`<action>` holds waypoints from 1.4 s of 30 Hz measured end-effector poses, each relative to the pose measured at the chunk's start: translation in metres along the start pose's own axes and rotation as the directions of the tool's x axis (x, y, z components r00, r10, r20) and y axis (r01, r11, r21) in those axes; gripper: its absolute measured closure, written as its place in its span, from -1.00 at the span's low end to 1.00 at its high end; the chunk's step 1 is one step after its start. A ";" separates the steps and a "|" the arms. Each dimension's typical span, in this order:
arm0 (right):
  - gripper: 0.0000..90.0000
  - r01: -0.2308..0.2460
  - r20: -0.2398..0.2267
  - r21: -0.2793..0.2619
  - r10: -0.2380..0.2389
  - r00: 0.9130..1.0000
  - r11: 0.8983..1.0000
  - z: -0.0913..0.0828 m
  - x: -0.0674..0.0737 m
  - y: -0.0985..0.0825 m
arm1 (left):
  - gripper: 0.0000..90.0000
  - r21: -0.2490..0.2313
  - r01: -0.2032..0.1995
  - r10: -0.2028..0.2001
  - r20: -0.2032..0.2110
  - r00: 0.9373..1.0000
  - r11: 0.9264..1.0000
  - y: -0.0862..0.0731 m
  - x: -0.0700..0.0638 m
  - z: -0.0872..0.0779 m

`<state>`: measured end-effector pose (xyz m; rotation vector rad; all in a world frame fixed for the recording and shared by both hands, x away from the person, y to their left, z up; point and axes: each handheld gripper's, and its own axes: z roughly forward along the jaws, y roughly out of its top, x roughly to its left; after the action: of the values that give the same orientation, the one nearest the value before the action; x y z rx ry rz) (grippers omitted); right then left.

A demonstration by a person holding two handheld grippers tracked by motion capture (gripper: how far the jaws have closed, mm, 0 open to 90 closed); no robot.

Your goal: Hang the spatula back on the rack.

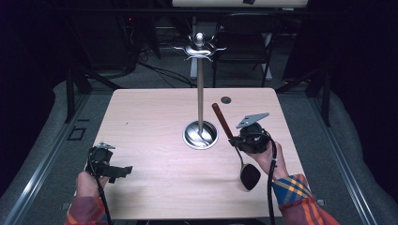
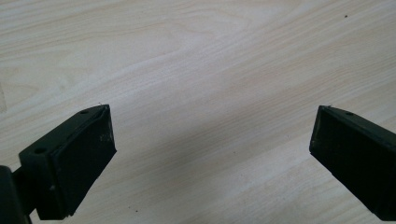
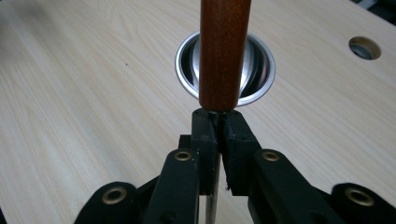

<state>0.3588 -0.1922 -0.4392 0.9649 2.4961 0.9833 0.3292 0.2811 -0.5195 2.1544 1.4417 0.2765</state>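
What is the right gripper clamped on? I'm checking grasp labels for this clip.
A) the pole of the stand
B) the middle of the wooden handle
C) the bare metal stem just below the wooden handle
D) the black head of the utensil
C: in the right gripper view the right gripper has its jaws closed on the thin metal stem, right under the wooden handle.
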 end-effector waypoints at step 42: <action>0.87 -0.014 0.076 -0.152 0.026 0.997 0.988 -0.016 -0.007 0.026 | -1.00 0.006 -0.007 0.007 0.001 1.000 1.000 0.001 -0.001 0.002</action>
<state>0.3688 -0.1911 -0.4098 0.9636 2.3147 1.1019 0.3303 0.2795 -0.5202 2.1639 1.4370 0.2746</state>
